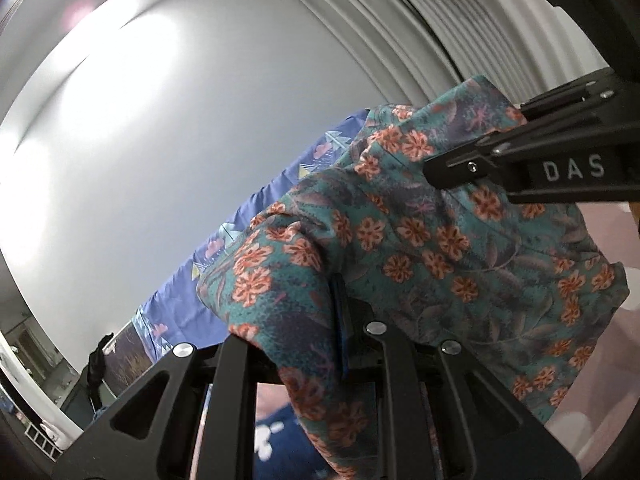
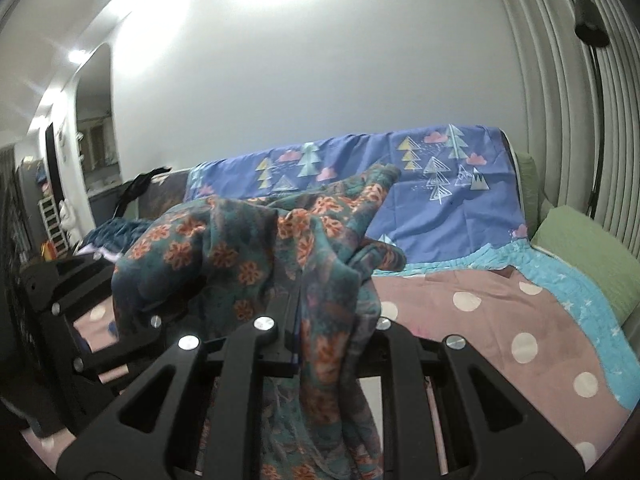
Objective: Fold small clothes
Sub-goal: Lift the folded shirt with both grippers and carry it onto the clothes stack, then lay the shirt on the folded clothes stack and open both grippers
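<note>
A teal garment with orange flowers (image 1: 440, 248) hangs in the air between both grippers. My left gripper (image 1: 340, 320) is shut on one edge of it; the cloth drapes over and hides the fingertips. My right gripper shows at the right of the left wrist view (image 1: 436, 168), clamped on the garment's upper edge. In the right wrist view the same garment (image 2: 256, 248) bunches over my right gripper (image 2: 298, 304), which is shut on it. The left gripper (image 2: 132, 300) shows at the left there, under the cloth.
Below lies a bed with a pink polka-dot sheet (image 2: 500, 320), a blue tree-print cover (image 2: 360, 168) against the wall, a light blue quilt edge (image 2: 580, 292) and a green pillow (image 2: 592, 256). A black floor lamp (image 2: 592, 32) stands by the ribbed curtain.
</note>
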{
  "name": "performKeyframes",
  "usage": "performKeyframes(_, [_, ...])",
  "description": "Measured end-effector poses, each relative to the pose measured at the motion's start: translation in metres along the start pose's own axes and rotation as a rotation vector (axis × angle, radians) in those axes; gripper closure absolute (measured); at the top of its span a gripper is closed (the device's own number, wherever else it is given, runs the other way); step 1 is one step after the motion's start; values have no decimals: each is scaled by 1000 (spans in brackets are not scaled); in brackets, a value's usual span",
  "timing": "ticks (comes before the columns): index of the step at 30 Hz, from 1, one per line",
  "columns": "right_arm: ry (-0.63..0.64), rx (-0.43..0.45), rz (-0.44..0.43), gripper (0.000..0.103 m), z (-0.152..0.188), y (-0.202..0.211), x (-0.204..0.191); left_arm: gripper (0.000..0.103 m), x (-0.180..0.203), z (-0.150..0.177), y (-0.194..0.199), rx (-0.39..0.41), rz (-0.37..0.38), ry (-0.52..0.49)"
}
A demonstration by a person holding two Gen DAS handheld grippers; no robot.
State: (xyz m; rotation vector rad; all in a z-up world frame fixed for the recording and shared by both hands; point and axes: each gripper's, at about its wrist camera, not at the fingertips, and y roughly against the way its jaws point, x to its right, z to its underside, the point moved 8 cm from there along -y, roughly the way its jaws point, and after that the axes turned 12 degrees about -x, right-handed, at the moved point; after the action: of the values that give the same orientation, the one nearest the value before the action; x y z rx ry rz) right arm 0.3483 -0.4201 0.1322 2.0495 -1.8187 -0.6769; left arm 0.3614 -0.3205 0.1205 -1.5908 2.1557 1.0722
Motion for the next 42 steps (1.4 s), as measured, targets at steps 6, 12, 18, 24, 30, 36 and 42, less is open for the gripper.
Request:
performKeyframes(6, [-137,-215,304,27,28,-116,74,39,13,44,-118,-285,-44,-26])
performKeyframes(12, [-355,-492,151,36,185,-188,116,26,72,148,-160,-436,62,-43])
performKeyframes(18, [-417,-443,174,36,195,-175,117,26,62,165,-158,-455,108,133])
performKeyframes(24, [-283,-327,364,31,200,-156,102,25,71,174,-135,-438,137,206])
performKeyframes(30, [-413,-194,521,26,206,-104,123,16,75,184,-45,-317,297,315])
performKeyframes(36, [-351,-124,311,21,223,-11,78,4,64,201,55,-223,419,478])
performKeyframes(42, [-242,-107,255,13,248,76,12,2,67,214,135,-186,398,523])
